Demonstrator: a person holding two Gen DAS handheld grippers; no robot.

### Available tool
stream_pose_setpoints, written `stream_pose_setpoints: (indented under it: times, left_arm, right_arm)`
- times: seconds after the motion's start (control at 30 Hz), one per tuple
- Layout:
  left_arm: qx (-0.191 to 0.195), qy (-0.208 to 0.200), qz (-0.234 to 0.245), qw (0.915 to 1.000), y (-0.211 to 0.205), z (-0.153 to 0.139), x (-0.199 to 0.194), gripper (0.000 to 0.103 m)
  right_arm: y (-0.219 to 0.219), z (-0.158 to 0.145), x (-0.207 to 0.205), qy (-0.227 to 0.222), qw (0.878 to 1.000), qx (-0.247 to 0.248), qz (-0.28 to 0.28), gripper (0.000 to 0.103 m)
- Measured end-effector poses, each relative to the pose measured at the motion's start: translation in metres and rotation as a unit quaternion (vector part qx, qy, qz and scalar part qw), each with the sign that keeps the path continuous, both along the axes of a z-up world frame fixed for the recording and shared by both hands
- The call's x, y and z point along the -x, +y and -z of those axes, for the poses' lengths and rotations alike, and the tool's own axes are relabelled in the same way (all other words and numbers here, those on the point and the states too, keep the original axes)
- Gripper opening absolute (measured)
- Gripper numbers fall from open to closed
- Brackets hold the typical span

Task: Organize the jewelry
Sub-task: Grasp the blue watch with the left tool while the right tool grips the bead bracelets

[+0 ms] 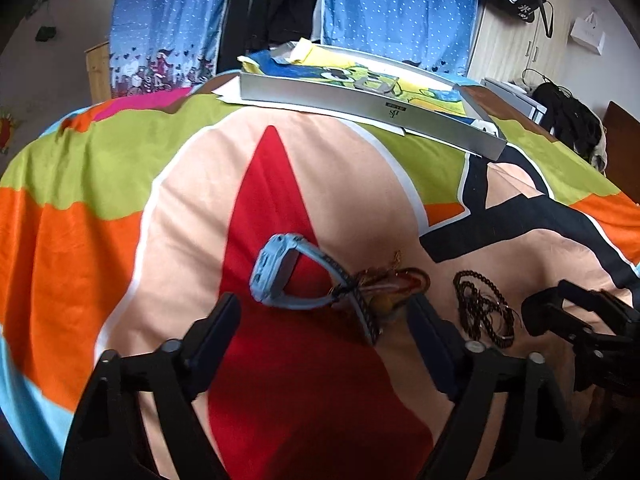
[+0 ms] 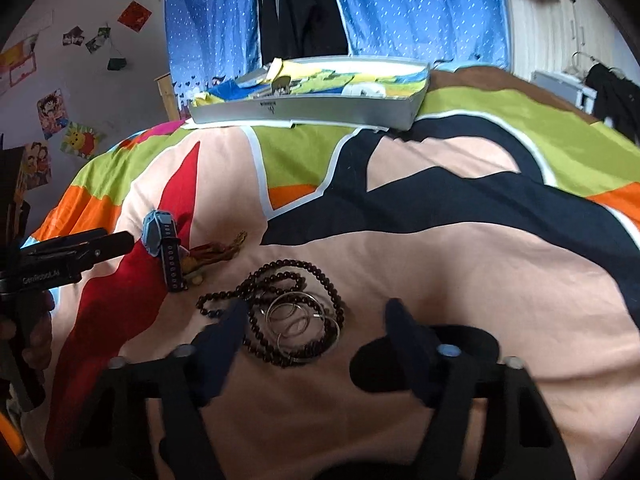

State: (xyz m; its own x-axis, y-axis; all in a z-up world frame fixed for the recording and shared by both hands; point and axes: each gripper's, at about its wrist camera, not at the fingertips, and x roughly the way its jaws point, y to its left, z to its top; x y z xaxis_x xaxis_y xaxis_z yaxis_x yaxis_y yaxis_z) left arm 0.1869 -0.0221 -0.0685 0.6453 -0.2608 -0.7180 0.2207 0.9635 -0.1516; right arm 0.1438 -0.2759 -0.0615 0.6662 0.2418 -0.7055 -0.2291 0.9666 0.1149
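A bed (image 2: 460,280) under a bright cartoon-print sheet carries the jewelry: a blue watch (image 1: 280,268) with an amber tangle (image 1: 392,284) touching its strap, and just beside them dark beads (image 2: 280,280) coiled around silver rings (image 2: 296,320). The left gripper (image 1: 324,320) is wide open and empty around the watch, and the right gripper (image 2: 316,320) is wide open and empty around the beads. A grey tray (image 2: 320,110) sits at the far edge before blue dotted curtains (image 2: 400,12); posters (image 2: 52,114) dot the left wall.
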Motion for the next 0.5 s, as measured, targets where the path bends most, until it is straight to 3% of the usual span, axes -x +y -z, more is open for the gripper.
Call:
stream_pose_setpoints:
  times: [0.17,0.5]
  left_arm:
    - [0.025,0.03,0.003,0.9992,-0.001,0.009,-0.027,0.054]
    - [0.065,0.08,-0.005,0.9946,0.007,0.023,-0.057,0.033]
  right_arm:
    - [0.005,0.013,-0.022,0.031,0.999,-0.001,-0.018,0.042]
    - [0.012,0.018,-0.025,0.054,0.995,-0.061,-0.06,0.038]
